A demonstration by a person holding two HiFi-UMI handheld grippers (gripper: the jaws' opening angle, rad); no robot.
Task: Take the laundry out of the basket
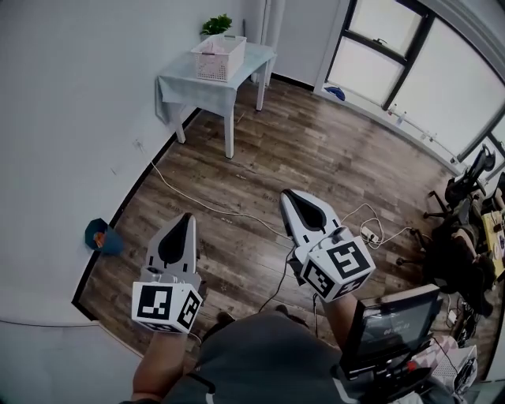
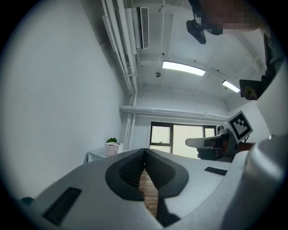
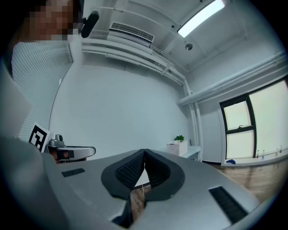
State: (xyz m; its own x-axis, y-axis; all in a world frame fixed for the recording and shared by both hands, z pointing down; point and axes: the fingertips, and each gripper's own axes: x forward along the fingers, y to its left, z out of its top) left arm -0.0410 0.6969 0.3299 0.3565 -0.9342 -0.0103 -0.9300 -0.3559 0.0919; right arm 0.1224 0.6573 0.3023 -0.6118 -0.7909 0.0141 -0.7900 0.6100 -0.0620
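Wood floor (image 1: 331, 150) fills most of the head view, and a pale wall (image 1: 63, 118) runs down its left side. Big windows (image 1: 442, 71) line the far right.

A counter (image 1: 185, 85) draped in a light cloth stands in the far corner against the wall, well away from the person (image 1: 260, 359) at the bottom edge. Dark chairs (image 1: 458, 201) crowd the right edge, and a screen (image 1: 394, 319) sits low on the right, just beside the person.

The left claw (image 1: 188, 216) and right claw (image 1: 286, 194) are held out level above the floor, apart from each other, both aimed roughly toward the counter. In the left gripper view the jaws meet at their tips with nothing between them; only floor shows through the slot lower down. The right gripper view shows the same: jaws closed together and empty.

The basket (image 1: 218, 57), white and latticed, stands on the counter's far end, well apart from both claws. Something pale pink, the laundry (image 1: 211, 47), shows inside it above the rim. A small green plant (image 1: 216, 24) stands just behind the basket.

A blue thing (image 1: 102, 237) lies on the floor at the foot of the wall, left of the left claw. A thin white cable (image 1: 201, 203) trails from the wall across the floor to a power strip (image 1: 368, 234) right of the right claw.
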